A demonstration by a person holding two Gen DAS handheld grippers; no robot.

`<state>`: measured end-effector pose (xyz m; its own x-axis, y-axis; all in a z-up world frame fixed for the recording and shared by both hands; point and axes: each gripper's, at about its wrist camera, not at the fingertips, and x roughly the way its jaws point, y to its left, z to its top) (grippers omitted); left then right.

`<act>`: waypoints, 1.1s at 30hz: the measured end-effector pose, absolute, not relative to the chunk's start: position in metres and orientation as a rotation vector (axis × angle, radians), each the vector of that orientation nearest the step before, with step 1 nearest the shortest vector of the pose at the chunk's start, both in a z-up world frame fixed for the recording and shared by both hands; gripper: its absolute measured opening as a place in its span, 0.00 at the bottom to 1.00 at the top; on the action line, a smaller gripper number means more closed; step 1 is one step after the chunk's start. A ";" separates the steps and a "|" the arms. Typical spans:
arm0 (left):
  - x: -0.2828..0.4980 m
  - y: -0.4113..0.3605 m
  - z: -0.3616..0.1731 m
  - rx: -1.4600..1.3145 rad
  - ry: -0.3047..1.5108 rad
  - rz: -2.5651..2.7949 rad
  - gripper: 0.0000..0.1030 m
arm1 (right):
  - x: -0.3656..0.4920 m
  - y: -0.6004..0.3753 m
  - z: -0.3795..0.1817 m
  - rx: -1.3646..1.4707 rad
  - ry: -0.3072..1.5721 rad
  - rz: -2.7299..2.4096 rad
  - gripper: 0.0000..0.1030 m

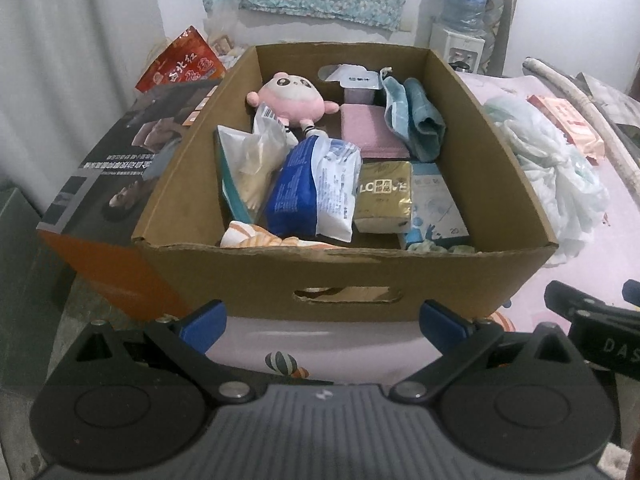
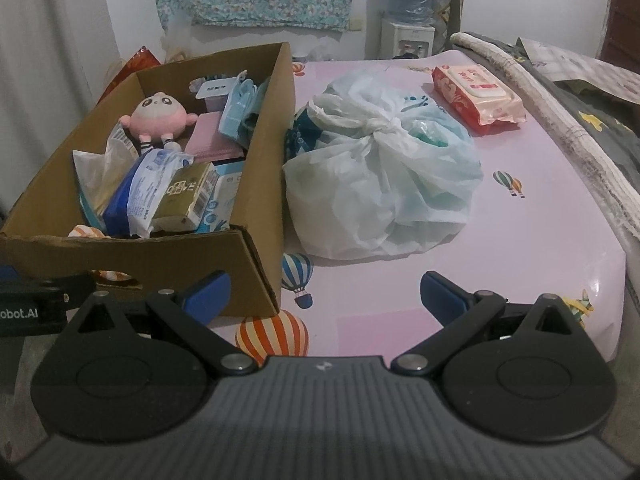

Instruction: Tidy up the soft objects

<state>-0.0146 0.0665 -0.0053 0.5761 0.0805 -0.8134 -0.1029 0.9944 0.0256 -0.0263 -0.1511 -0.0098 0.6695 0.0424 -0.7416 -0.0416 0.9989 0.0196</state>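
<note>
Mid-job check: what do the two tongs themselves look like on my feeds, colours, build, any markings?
Both look alike. The left tongs and right tongs each have blue fingertip pads on black linkage arms with silver pivot bolts, round black discs either side, and a ribbed grey body with a small white logo. White lettering shows on each neighbouring unit. No cables or sleeves visible.

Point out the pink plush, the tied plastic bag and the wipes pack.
Pink plush (image 1: 291, 99): left wrist view, on its round body.
Plastic bag (image 2: 380, 184): right wrist view, on its bulging side below the knot.
Wipes pack (image 2: 478, 96): right wrist view, on its top face.
</note>
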 end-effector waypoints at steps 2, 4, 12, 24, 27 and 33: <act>-0.015 0.067 -0.005 -0.024 0.953 0.110 1.00 | -0.026 -0.151 -0.010 0.000 0.837 0.049 0.99; -0.015 0.067 -0.006 -0.023 0.954 0.111 1.00 | -0.026 -0.149 -0.010 0.001 0.839 0.051 0.99; -0.014 0.074 -0.010 -0.025 0.968 0.132 1.00 | -0.026 -0.138 -0.013 -0.018 0.857 0.084 0.99; -0.014 0.079 -0.013 -0.024 0.977 0.153 1.00 | -0.022 -0.136 -0.016 -0.008 0.876 0.097 0.99; -0.014 0.080 -0.013 -0.023 0.977 0.153 1.00 | -0.021 -0.136 -0.017 -0.006 0.878 0.098 0.99; -0.014 0.080 -0.013 -0.023 0.978 0.152 1.00 | -0.021 -0.137 -0.017 -0.009 0.875 0.096 0.99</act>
<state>-0.0136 0.0803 -0.0126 0.5487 0.1178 -0.8277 -0.1388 0.9891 0.0488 -0.0210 -0.1366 -0.0168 0.6373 0.0802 -0.7664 -0.0872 0.9957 0.0316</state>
